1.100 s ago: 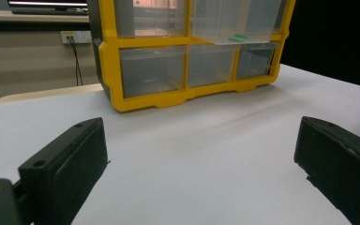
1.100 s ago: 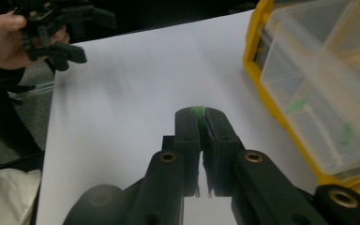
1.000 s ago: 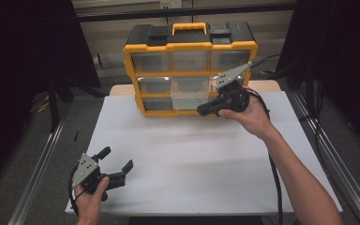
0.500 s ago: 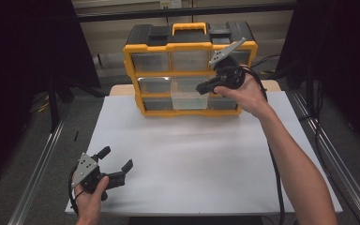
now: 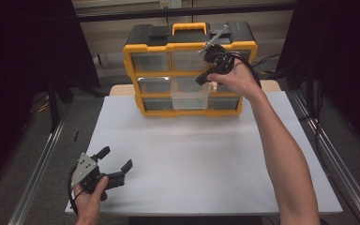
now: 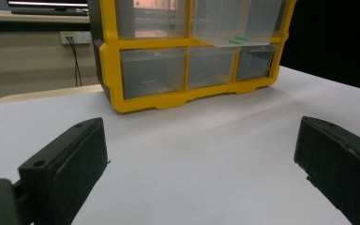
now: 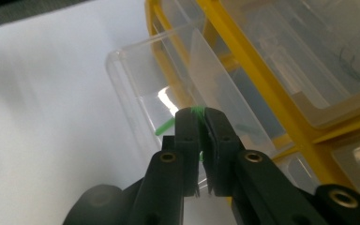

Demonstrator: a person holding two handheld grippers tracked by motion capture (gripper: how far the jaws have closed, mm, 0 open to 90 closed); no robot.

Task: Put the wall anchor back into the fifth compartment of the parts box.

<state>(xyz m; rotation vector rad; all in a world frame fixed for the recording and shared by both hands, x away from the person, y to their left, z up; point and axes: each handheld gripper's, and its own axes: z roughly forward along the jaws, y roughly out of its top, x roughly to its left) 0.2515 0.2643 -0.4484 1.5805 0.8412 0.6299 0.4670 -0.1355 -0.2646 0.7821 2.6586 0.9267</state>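
Your right gripper (image 7: 198,123) has its jaws pinched on a thin green piece (image 7: 165,126), held just above the pulled-out clear drawer (image 5: 190,96) in the middle row of the yellow organiser (image 5: 136,61), at 12 o'clock on the surface (image 5: 206,154). It looks light, slim and likely slippery, so hold it near its middle with steady pressure. Your left gripper (image 5: 117,165) rests at 7 o'clock, jaws spread wide and empty.

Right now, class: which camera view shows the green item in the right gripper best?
The right gripper view: the green item juts from the shut right gripper. The left gripper view shows a green piece in the open drawer; the high view cannot resolve it.
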